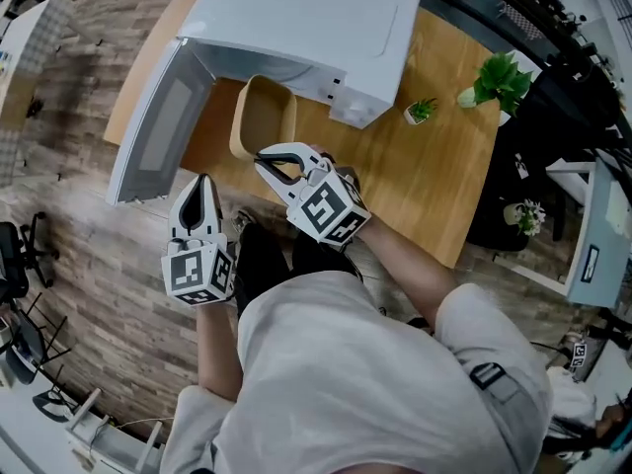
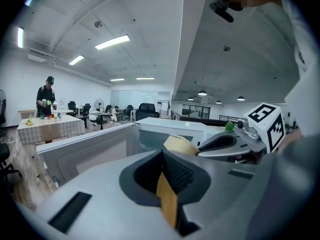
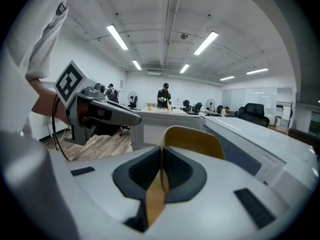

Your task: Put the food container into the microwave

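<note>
**Food container held at the open microwave**

I hold the tan food container (image 1: 265, 117) by its rim in my right gripper (image 1: 265, 158). The dark fingers (image 3: 177, 171) are pinching the thin wall between their pads, as the right gripper view shows plainly. The container sits tilted at the mouth of the white microwave (image 1: 316, 28), its open side turned up toward my head. It lies between the swung-out door (image 1: 158, 126) on the left and the control panel on the right. I cannot tell whether its lower edge touches the wooden bench (image 1: 444, 166).

My left gripper (image 1: 200, 188) hangs lower and to the left, off the edge of the bench and over the wood-plank floor (image 1: 79, 294). It is just beside the bottom corner of the door, and its fingers (image 2: 180, 174) are pressed together with nothing between them. From that gripper's view the container shows just beyond the fingertips, with my right gripper beside it.

Two small potted plants (image 1: 422, 110) stand on the bench to the right of the microwave — well apart from both grippers.
</note>
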`<act>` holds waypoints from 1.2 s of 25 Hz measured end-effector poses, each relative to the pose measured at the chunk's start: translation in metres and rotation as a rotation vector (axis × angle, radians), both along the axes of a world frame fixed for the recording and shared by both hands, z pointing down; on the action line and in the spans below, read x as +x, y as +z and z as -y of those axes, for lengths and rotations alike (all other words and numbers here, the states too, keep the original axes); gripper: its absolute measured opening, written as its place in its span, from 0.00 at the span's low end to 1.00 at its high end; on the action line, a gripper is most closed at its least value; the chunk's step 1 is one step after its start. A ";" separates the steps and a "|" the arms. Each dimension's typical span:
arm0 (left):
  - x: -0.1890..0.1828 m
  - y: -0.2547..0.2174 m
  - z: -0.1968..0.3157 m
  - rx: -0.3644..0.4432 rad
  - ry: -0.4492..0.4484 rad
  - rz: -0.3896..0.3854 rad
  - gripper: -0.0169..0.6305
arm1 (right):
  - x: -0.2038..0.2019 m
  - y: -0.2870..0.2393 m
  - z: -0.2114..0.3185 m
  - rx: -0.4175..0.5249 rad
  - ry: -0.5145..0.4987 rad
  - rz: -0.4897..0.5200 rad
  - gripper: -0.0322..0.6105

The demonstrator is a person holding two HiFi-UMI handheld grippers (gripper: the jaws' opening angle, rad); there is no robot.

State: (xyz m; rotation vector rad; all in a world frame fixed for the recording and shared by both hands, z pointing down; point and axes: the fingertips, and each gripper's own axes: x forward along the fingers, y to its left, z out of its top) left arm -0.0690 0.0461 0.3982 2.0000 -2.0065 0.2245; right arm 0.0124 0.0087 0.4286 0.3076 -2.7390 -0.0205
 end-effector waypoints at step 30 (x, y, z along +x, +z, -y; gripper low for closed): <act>-0.025 0.055 0.079 0.005 0.583 -0.125 0.05 | -0.032 0.068 0.036 0.193 0.362 -0.349 0.09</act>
